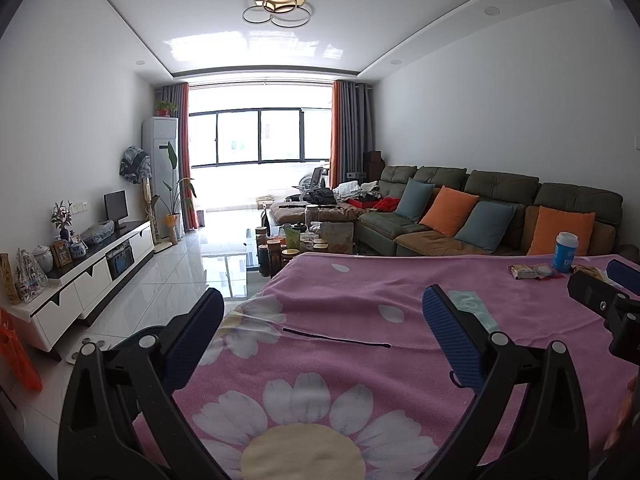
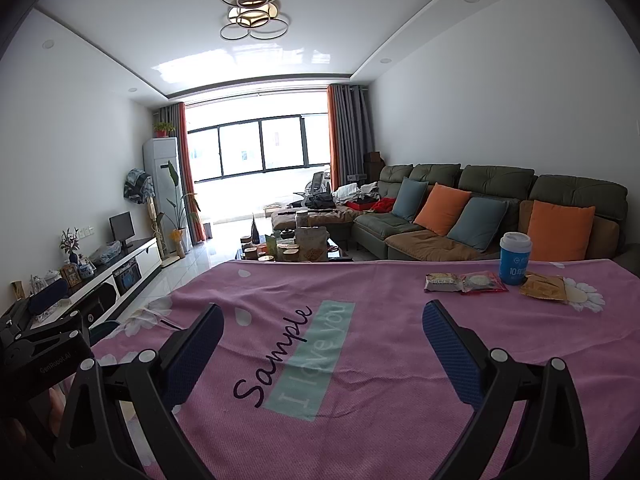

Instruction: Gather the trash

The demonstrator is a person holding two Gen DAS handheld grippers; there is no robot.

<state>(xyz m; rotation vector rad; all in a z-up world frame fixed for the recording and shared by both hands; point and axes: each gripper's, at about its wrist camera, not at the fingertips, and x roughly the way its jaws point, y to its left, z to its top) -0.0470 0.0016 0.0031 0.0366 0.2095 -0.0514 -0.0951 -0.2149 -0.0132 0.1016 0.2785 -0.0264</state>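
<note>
Trash lies at the far right of the pink cloth-covered table (image 2: 360, 400): a brown snack wrapper (image 2: 443, 282), a red-edged clear packet (image 2: 482, 282), a tan flat wrapper (image 2: 543, 290) and a blue paper cup (image 2: 515, 258) standing upright behind them. The wrappers (image 1: 530, 271) and the cup (image 1: 565, 252) also show in the left wrist view. My right gripper (image 2: 322, 330) is open and empty above the cloth, well short and left of the trash. My left gripper (image 1: 322, 316) is open and empty over the table's left part.
A dark green sofa (image 2: 480, 200) with orange and blue cushions runs behind the table. A cluttered coffee table (image 2: 288, 250) stands beyond the far edge. A white TV cabinet (image 1: 92, 272) lines the left wall. An orange bag (image 1: 16, 356) hangs at the far left.
</note>
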